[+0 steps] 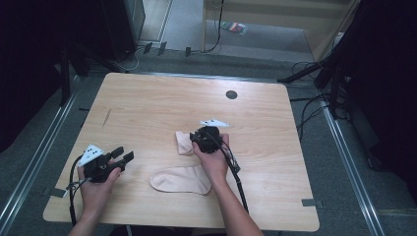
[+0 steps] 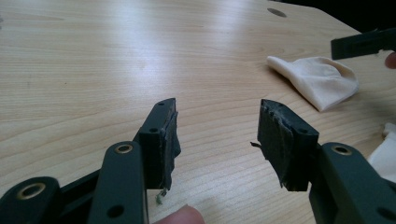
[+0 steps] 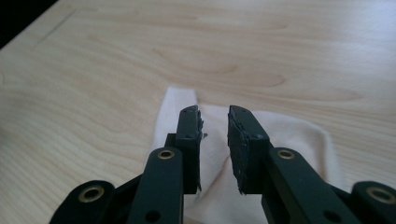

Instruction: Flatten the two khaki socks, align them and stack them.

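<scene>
Two soft cream socks point(image 1: 181, 179), woodgrain table point(image 1: 147, 103)

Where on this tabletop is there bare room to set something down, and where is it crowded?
Free: the far half of the wooden table, between the round hole and the left edge. Crowded: near middle, where two cream socks lie by the right gripper; the left gripper holds the near-left corner.

The table point(image 1: 147, 108) is evenly and moderately lit from above in the high view, while the floor and the room around it fall into deep shadow, nearly black at both sides. That view is soft and low in detail. In the left gripper view a pale sheen of glare crosses the table point(image 2: 140, 46), and the nearest tool parts look slightly blurred.
</scene>
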A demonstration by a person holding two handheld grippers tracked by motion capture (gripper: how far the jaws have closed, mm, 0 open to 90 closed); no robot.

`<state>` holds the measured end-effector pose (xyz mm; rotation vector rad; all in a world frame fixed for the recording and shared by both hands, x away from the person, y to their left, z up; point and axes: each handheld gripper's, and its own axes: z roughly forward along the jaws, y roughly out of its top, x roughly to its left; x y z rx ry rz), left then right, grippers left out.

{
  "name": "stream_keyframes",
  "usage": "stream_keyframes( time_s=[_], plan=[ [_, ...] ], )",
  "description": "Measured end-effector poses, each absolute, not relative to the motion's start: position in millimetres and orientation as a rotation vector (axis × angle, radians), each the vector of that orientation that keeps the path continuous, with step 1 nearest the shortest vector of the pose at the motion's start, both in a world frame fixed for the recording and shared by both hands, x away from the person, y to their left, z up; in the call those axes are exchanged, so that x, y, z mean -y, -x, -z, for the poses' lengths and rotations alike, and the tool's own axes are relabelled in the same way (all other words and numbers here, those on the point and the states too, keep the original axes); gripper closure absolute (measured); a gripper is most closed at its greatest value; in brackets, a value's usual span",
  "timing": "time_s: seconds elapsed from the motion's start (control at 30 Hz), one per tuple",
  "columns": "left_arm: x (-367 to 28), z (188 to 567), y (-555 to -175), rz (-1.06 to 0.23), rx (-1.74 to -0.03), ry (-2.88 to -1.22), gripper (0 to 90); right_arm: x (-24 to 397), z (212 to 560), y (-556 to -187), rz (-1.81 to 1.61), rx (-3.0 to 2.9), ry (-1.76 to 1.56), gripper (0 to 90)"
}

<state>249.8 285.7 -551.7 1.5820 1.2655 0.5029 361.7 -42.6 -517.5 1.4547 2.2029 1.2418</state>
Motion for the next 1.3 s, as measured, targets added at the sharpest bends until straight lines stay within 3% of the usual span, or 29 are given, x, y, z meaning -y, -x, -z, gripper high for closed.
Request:
stream_keyframes(
  time_s=[0.1, 0.23, 0.37, 0.43, 0.53, 0.6, 0.9, 1.13, 1.3],
  plan=[
    [-286, 552, -250, -0.500, -1.265, -1.586, 48.4, 36, 522, -363, -1.211, -2.253, -1.450, 72.2],
    [-286, 552, -250, -0.496, -1.266, -1.589, 48.4, 29, 528, -369, -1.189, -2.230, -1.415, 57.1],
    [-286, 552, -250, -0.495, -1.268, -1.593, 48.4, 24, 530, -373, -1.153, -2.247, -1.374, 53.6],
    [-286, 552, -251, -0.494, -1.270, -1.590, 48.3, 16, 534, -374, -1.078, -2.299, -1.337, 56.2],
    [-286, 552, -251, -0.493, -1.270, -1.590, 48.3, 12, 538, -371, -1.002, -2.300, -1.311, 77.8],
    [-286, 552, -251, -0.486, -1.270, -1.591, 48.0, 11, 536, -370, -1.021, -2.298, -1.314, 83.8],
    [-283, 550, -256, -0.467, -1.265, -1.578, 46.3, 0, 504, -365, -1.127, -2.287, -1.264, 85.3],
    [-285, 549, -253, -0.485, -1.237, -1.545, 52.3, -26, 458, -354, -1.362, -2.293, -1.154, 85.4],
    [-287, 547, -251, -0.490, -1.228, -1.527, 54.0, -15, 429, -345, -1.547, -2.241, -1.140, 85.3]
  ],
)
